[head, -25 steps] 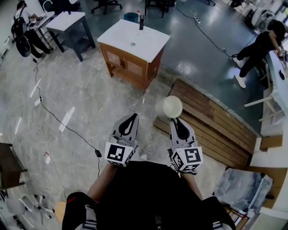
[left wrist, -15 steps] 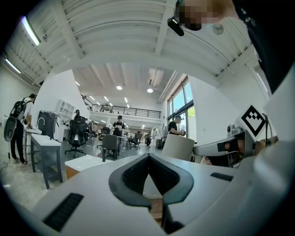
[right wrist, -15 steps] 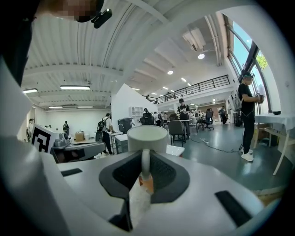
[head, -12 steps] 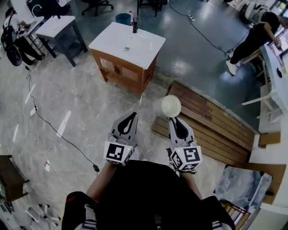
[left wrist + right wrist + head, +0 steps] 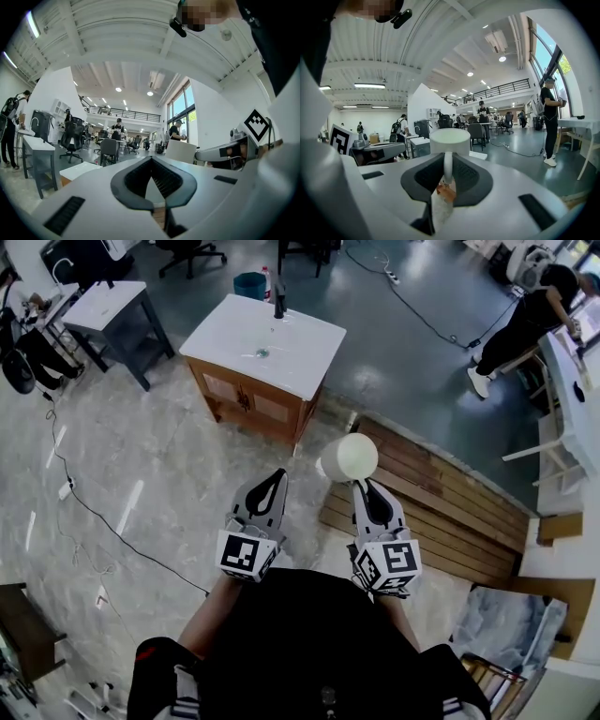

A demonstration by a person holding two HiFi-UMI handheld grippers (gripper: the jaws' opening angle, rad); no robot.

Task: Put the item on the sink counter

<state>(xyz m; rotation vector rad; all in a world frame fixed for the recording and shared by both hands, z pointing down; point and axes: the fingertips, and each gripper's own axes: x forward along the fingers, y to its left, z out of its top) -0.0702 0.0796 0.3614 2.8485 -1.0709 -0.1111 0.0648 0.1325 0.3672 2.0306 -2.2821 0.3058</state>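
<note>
Now, right tool (image 5: 362,486) clenched on handle of mug (image 5: 349,457), mug upright above floor (image 5: 169,474), well short of far sink tabletop (image 5: 291,338), left tool (image 5: 277,477) closed, empty.

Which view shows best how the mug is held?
The right gripper view: the handle of the mug is clamped between the jaws of the right gripper. The head view shows the mug from above, ahead of that gripper, but not the grip. The left gripper view shows only its side.
</note>
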